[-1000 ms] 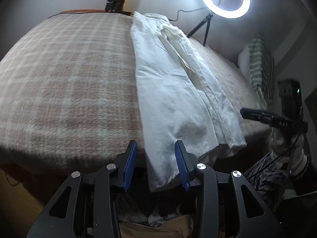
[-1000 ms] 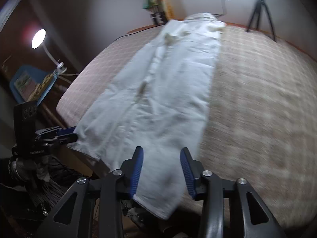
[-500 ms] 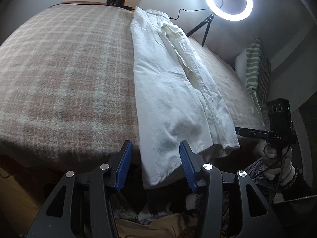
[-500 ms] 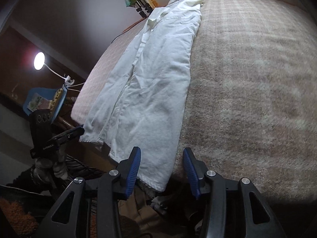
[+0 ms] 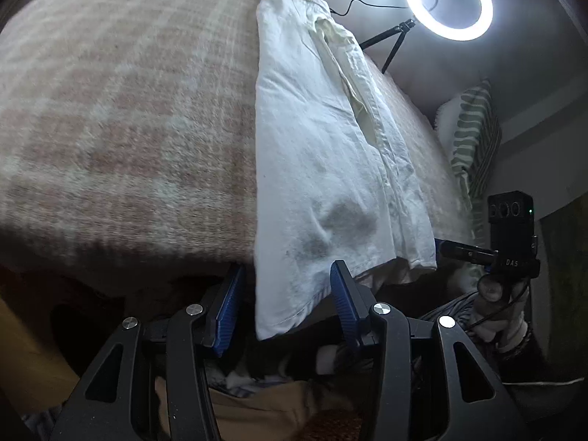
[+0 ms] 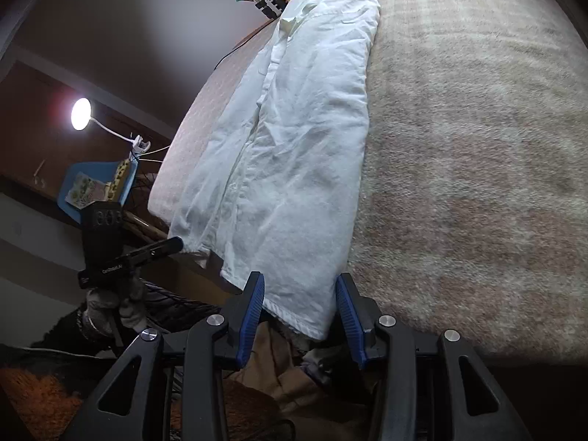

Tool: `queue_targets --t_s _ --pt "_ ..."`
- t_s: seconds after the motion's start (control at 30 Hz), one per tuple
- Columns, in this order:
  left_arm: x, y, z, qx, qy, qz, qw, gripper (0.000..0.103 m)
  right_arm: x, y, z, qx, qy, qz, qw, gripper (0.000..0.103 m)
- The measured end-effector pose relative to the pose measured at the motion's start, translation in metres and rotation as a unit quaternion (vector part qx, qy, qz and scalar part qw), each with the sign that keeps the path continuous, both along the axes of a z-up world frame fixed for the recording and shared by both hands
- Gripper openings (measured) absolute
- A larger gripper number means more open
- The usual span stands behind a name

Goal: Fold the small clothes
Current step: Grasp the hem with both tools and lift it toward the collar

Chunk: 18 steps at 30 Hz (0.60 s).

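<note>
— Where it hangs over the bed edge, that crumpled white shirt (image 5: 323,154) lies lengthwise on the fuzzy plaid blanket (image 5: 121,117).
— Both grippers tilt down. The left gripper (image 5: 284,303), just narrowing, and the right gripper (image 6: 299,310) straddle its hem, blue ribbed pads apart, gripping nothing.

Bed with plaid blanket (image 5: 128,117), long white garment (image 5: 316,154) lying lengthwise, hem overhanging edge

Plaid blanket (image 5: 121,117) on bed — lit ring light (image 5: 448,0) on tripod, striped pillow (image 5: 474,139), desk lamp (image 6: 81,114).
</note>
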<state>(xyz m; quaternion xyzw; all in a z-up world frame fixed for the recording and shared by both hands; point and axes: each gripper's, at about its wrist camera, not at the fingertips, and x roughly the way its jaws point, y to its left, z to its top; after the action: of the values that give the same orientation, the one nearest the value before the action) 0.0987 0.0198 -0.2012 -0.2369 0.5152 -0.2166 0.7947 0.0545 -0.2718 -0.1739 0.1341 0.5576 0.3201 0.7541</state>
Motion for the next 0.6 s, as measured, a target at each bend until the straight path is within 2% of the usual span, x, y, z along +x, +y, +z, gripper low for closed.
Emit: queue_targets --t_s 0.07,0.13,0.2,0.4,0.43,0.5,0.6 --pt "-0.001 -0.008 0.000 -0.004 -0.006 -0.013 0.9999 0.033 0.002 0.004 -0.001 0.014 0.010 0.002 1.000 0.044" --pt "-0.004 -0.013 0.004 -0.003 -0.022 -0.027 0.9994 0.019 0.001 0.012 0.000 0.003 0.001 0.011 1.000 0.037" --pt "-0.005 -0.012 0.005 -0.004 -0.028 -0.033 0.9990 0.017 -0.001 0.017 0.002 -0.014 -0.010 0.018 1.000 0.035" --pt "-0.004 -0.005 0.005 -0.020 -0.022 -0.033 0.9990 0.010 0.001 0.005 -0.007 0.014 0.005 0.008 1.000 0.031" --pt "-0.004 -0.005 0.007 -0.023 -0.023 -0.032 0.9989 0.010 0.001 0.006 -0.007 0.012 0.002 0.005 1.000 0.028" --pt "-0.003 -0.007 0.011 -0.039 -0.022 -0.026 0.9987 0.009 -0.001 0.004 -0.005 0.006 -0.008 0.002 1.000 0.011" --pt "-0.002 -0.005 0.022 -0.062 -0.032 -0.019 0.9974 0.008 -0.001 0.002 -0.001 0.029 -0.011 -0.016 0.999 0.004"
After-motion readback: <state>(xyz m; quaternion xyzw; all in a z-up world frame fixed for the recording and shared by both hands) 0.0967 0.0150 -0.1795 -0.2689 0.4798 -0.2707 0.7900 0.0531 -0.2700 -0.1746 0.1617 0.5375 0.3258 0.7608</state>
